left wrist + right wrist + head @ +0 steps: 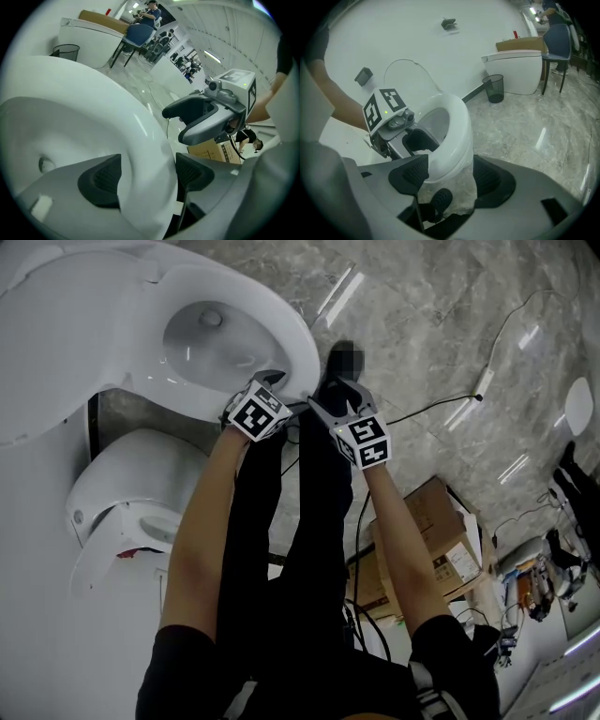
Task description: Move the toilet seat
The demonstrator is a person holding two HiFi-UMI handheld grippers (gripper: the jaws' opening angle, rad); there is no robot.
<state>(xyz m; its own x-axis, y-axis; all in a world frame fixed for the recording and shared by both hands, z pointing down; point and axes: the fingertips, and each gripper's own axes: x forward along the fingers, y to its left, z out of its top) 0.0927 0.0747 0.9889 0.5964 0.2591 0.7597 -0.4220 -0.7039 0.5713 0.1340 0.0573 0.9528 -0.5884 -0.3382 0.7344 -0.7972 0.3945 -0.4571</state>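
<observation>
Toilet seat lies flat on the bowl; my left gripper straddles its front rim, jaws wide, not clamping; my right gripper stands apart, empty, just beside; judged: no grip taken, move unconfirmed.

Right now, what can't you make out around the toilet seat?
Left gripper pads: head view, hidden beneath its marker cube.
Seat underside: every view, covered by the seat itself.
Ribbed black thing: right gripper view, too little shows to name it.
Box print: head view, too small.
</observation>
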